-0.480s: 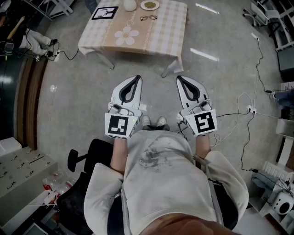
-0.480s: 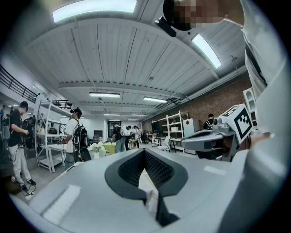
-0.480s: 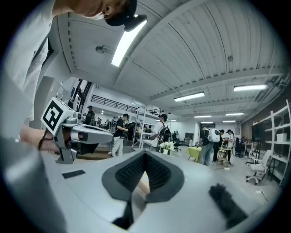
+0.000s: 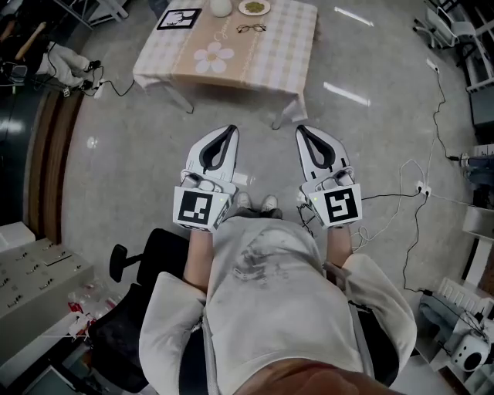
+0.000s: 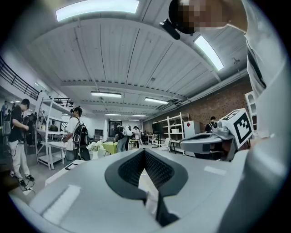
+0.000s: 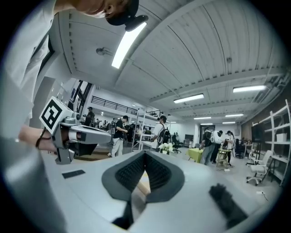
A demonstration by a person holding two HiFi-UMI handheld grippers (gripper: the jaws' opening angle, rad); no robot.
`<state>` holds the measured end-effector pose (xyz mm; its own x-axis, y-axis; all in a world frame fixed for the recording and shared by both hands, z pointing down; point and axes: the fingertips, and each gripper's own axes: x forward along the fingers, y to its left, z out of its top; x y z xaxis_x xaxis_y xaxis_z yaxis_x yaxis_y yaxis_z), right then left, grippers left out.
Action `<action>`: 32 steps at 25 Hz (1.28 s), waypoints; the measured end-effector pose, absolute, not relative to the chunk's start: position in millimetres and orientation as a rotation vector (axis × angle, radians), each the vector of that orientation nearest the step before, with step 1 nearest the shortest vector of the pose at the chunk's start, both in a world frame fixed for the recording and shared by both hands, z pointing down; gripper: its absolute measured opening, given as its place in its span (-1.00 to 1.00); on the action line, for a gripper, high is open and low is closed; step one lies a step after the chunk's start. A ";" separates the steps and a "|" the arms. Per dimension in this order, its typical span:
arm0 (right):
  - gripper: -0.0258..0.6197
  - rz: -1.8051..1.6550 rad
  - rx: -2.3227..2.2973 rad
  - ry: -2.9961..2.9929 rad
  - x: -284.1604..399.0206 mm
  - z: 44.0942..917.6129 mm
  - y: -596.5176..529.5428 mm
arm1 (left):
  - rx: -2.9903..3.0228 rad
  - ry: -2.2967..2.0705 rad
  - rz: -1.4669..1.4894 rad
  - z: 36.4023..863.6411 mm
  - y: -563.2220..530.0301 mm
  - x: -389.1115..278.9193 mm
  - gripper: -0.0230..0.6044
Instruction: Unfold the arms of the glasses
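Observation:
The dark-framed glasses [image 4: 250, 28] lie on a small table with a checked cloth [image 4: 231, 62] at the top of the head view; whether their arms are folded is too small to tell. I hold both grippers level in front of my body, over the floor and well short of the table. My left gripper [image 4: 230, 129] is shut with nothing in it, its tips meeting [image 5: 144, 151]. The right gripper [image 4: 302, 129] is also shut and empty [image 6: 145, 154]. Each gripper view shows the other gripper beside it.
On the table also stand a white vase [image 4: 221, 8], a plate [image 4: 253, 8] and a black-and-white marker card [image 4: 179, 18]. A black chair [image 4: 131, 308] is behind me at the left. Cables [image 4: 417, 193] run over the floor at the right. People and shelves are far off.
Both grippers keep their place and stay shut. The head view has shifted only slightly, so the table sits a little further right.

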<state>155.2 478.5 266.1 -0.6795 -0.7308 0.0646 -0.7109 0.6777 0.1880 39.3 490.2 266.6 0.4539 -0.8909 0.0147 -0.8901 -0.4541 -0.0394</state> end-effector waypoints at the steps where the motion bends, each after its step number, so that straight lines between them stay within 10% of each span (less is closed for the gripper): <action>1: -0.87 -0.217 1.195 -2.750 157.8 265.5 478.1 | -2.653 1.633 -0.052 266.4 491.0 40.9 -0.90; 32: -0.87 -0.170 1.238 -2.658 100.7 280.6 351.0 | -2.690 1.611 -0.078 282.4 355.9 -15.4 -0.90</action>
<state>100.7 351.0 280.6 -0.6275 -0.7666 0.1360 -0.7431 0.6419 0.1894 -15.4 355.9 282.4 0.4712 -0.8811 0.0399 -0.8809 -0.4724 -0.0300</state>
